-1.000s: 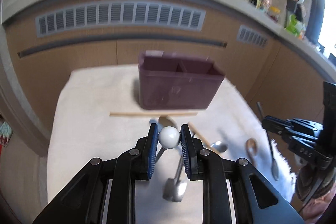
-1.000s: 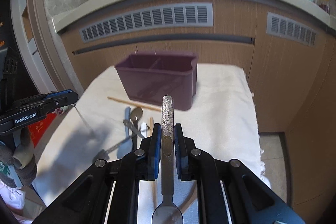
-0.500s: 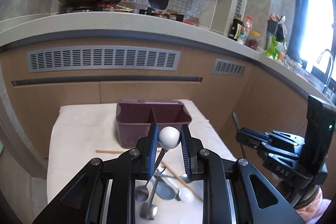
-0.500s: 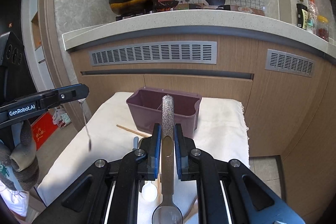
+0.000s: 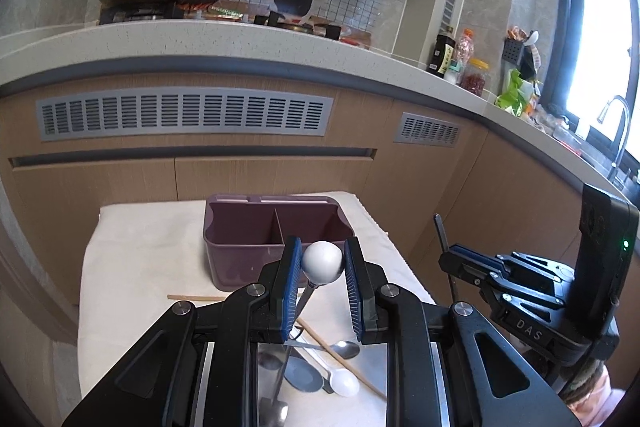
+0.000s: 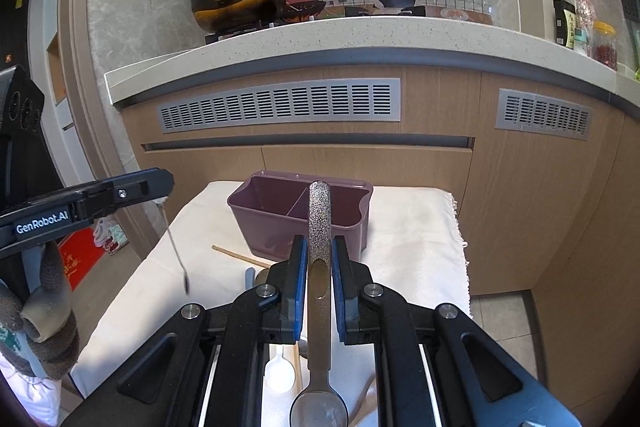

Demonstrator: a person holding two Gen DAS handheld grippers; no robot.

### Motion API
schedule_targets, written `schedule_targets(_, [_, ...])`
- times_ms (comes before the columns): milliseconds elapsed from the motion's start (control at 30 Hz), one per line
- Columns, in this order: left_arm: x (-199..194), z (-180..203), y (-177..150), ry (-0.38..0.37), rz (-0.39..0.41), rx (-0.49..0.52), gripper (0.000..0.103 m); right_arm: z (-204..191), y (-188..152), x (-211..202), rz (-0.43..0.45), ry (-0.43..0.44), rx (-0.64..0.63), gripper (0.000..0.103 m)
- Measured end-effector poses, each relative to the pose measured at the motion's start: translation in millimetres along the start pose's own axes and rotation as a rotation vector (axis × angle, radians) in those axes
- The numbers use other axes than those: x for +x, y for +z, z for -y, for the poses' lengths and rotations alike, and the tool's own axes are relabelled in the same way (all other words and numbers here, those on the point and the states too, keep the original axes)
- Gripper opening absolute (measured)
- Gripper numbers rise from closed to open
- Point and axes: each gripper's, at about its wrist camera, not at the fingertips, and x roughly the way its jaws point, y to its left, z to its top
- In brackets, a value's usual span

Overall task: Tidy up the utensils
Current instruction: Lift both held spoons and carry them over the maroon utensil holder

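Left gripper point(image 5: 322, 285) clamped on the white ball end of a thin spoon point(image 5: 322, 262), bowl hanging down; right gripper point(image 6: 319, 281) clamped on a glitter-handled spoon point(image 6: 319, 223), bowl toward the camera. Purple organizer point(image 5: 276, 239) sits at the far edge of the surface point(image 5: 132, 259), both compartments look empty.

Risk: round ball could roll out of the pads; the dangling shaft may swing and catch the organizer rim.

Left view alone shows loose spoons and chopstick point(image 5: 340, 357) crossed near the front edge; right view shows the hanging spoon's full length.
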Motion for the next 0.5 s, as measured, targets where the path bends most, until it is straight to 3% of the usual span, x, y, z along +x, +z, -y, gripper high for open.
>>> schedule_targets(500, [12.5,9.0,1.3,0.027,-0.047,0.011,0.023,5.5,-2.9,2.8,-0.007,-0.003,0.019,0.011])
